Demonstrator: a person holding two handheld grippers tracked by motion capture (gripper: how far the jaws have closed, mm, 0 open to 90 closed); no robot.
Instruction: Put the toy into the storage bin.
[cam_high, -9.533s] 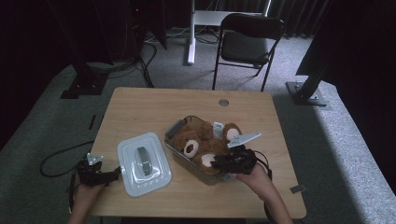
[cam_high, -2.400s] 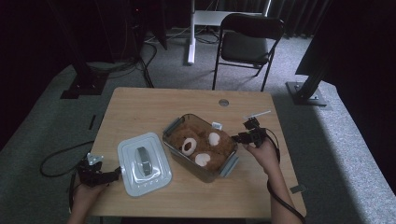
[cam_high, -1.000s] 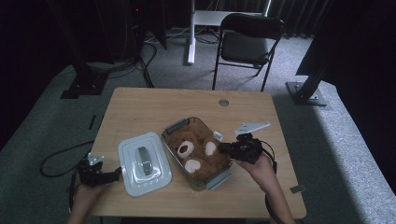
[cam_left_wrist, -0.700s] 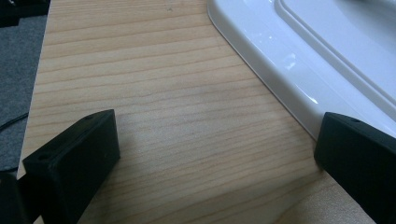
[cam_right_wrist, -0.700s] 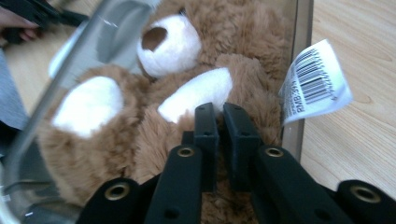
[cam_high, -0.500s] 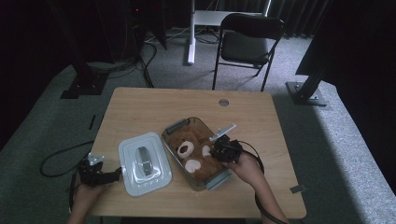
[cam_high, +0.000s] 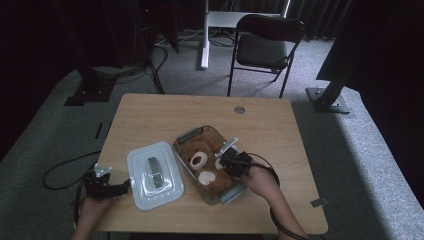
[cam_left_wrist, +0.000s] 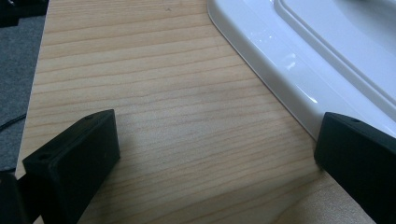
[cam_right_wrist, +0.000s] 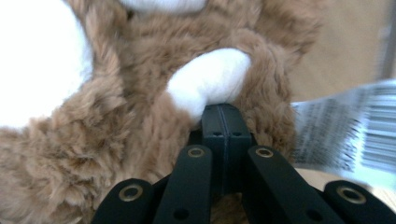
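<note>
Left gripper (cam_high: 107, 186) sits at the near left corner of the worktop (cam_high: 165, 117), held in the person's left hand (cam_high: 92, 210). In the left gripper view its jaws stand wide apart, with bare wood between them and nothing gripped. The right-hand jaw in that view lies just beside the rim of the white lid (cam_left_wrist: 299, 60).

The lid (cam_high: 154, 174) lies flat on the worktop near the near edge, left of centre, handle (cam_high: 154, 169) facing up. It sits just beside the left long side of the metal tray (cam_high: 192, 134); whether they touch cannot be told.

The tray stands about mid-worktop, turned at an angle to the edges, one end handle toward the far side, the other toward the near edge. A brown plush toy (cam_high: 202, 170) with white patches lies inside it.

Right gripper (cam_high: 231, 159) is over the right long side of the tray, jaws pointing into it, held by the person's right hand (cam_high: 260, 182), whose forearm comes in from the near edge. In the right gripper view the jaws are closed, pad against pad, and have just been closing; their tips press into the fur of the plush toy (cam_right_wrist: 140, 116) just below a white patch (cam_right_wrist: 210, 81). Whether fur is pinched between the pads cannot be told. A printed label (cam_right_wrist: 345, 135) shows at the right of that view, beside the toy.
</note>
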